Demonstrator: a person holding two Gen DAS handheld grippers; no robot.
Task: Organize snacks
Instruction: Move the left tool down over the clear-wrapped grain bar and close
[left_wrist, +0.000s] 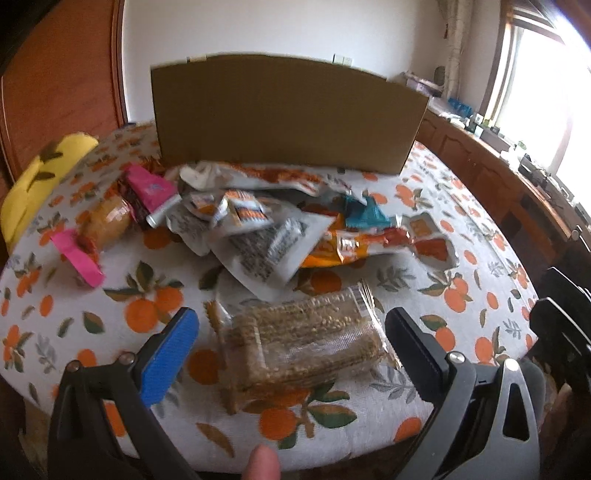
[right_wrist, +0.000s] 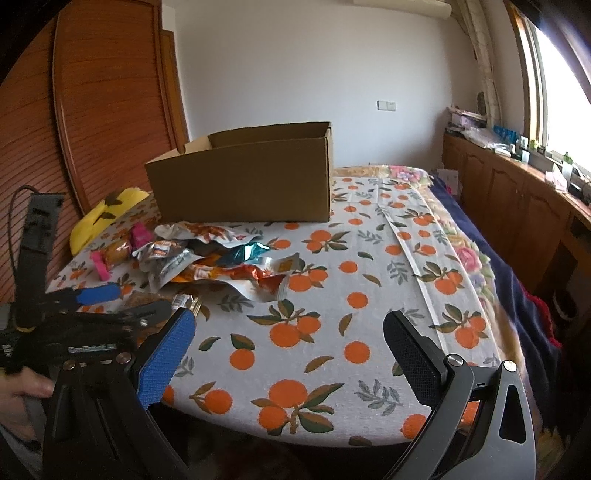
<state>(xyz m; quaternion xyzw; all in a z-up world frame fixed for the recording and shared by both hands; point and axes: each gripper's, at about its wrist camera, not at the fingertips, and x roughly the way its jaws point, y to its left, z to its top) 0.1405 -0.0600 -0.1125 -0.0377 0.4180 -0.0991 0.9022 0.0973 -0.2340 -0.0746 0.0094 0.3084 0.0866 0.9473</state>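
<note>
A clear pack of sesame bars (left_wrist: 306, 339) lies on the orange-print tablecloth (left_wrist: 147, 295), between the fingers of my open left gripper (left_wrist: 291, 347), not gripped. Behind it is a pile of snack packets (left_wrist: 258, 236): white pouches, an orange bag (left_wrist: 354, 243), a teal wrapper (left_wrist: 365, 214), pink-wrapped snacks (left_wrist: 147, 188). An open cardboard box (left_wrist: 288, 114) stands at the back; it also shows in the right wrist view (right_wrist: 243, 177). My right gripper (right_wrist: 288, 354) is open and empty over the tablecloth (right_wrist: 332, 295), right of the snack pile (right_wrist: 207, 258). The left gripper (right_wrist: 96, 295) shows at the left there.
A yellow cushion (left_wrist: 37, 177) lies at the table's left edge. A wooden wardrobe (right_wrist: 103, 110) stands behind on the left. A wooden cabinet (right_wrist: 517, 195) with clutter runs under the window on the right. A dark blanket (right_wrist: 517, 288) lies right of the tablecloth.
</note>
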